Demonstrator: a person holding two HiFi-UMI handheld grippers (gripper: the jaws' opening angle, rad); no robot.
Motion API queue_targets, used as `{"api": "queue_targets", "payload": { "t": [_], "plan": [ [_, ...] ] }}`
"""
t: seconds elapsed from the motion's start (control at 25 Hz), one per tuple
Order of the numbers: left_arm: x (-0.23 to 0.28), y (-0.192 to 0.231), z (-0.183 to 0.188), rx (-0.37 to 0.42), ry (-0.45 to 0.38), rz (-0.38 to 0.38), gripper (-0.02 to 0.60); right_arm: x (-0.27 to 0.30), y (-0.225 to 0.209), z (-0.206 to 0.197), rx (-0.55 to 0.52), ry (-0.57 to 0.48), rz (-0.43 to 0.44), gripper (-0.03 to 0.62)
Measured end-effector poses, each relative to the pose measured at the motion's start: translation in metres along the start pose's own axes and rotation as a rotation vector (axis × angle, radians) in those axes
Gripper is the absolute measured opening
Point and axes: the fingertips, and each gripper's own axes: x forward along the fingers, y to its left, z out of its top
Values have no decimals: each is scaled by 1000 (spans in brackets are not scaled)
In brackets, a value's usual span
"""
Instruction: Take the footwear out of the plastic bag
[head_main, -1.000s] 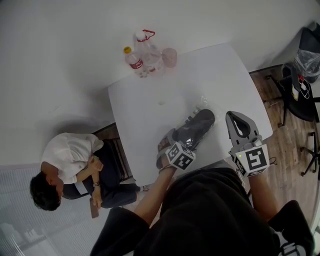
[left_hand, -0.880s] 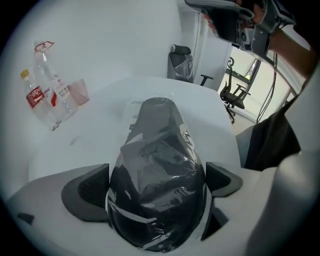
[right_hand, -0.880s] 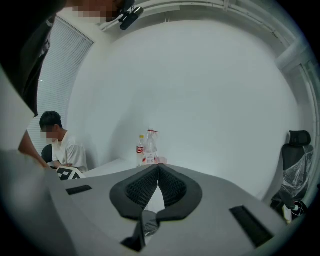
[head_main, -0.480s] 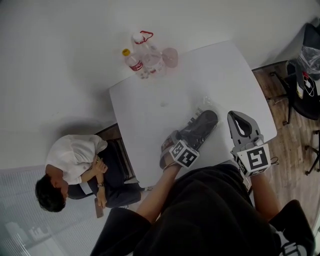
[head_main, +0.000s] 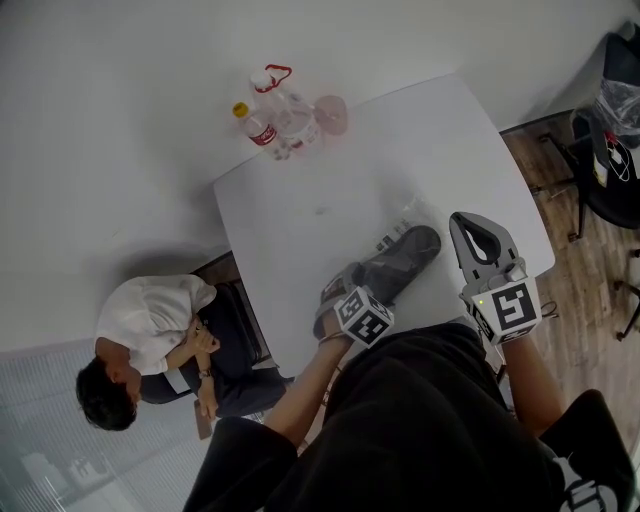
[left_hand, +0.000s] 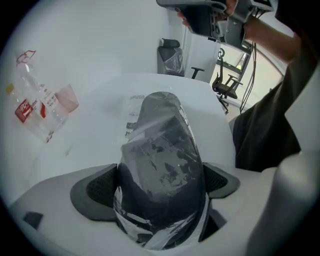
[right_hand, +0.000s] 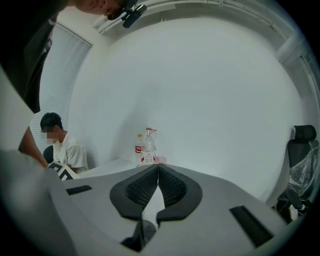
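A dark shoe wrapped in a clear plastic bag (head_main: 402, 257) lies on the white table (head_main: 300, 215) near its front edge. My left gripper (head_main: 345, 287) is shut on the bagged shoe (left_hand: 161, 160) at its near end, and both pads (left_hand: 98, 188) press the plastic on either side. To the right of the shoe, my right gripper (head_main: 472, 232) hovers over the table's near right corner. The right gripper (right_hand: 156, 173) is shut with nothing between its pads and points toward the far wall.
Two clear bottles (head_main: 275, 118) and a pink cup (head_main: 333, 113) stand at the table's far left corner. A person in a white shirt (head_main: 150, 325) sits left of the table. An office chair (head_main: 610, 185) stands on the wooden floor to the right.
Both grippers keep their places and states. The head view has shifted slightly, so the table and the seated person sit a little differently in the picture.
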Motion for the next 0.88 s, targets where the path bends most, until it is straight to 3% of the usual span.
{"api": "queue_targets", "payload": {
  "t": [0.16, 0.24, 0.52, 0.76, 0.88],
  "plan": [
    [-15, 5, 2, 49, -83, 7, 522, -7, -9, 2, -11, -7, -20, 18],
    [-23, 9, 2, 72, -122, 24, 411, -11, -18, 4, -16, -11, -33, 18],
    [-31, 16, -11, 117, -103, 39, 403, -24, -33, 4, -49, -4, -42, 20],
    [-55, 23, -7, 42, -147, -19, 383, -22, -26, 6, -73, 5, -20, 20],
    [-72, 30, -1, 56, -186, 4, 382, -23, -24, 7, -68, -4, -7, 19]
  ]
}}
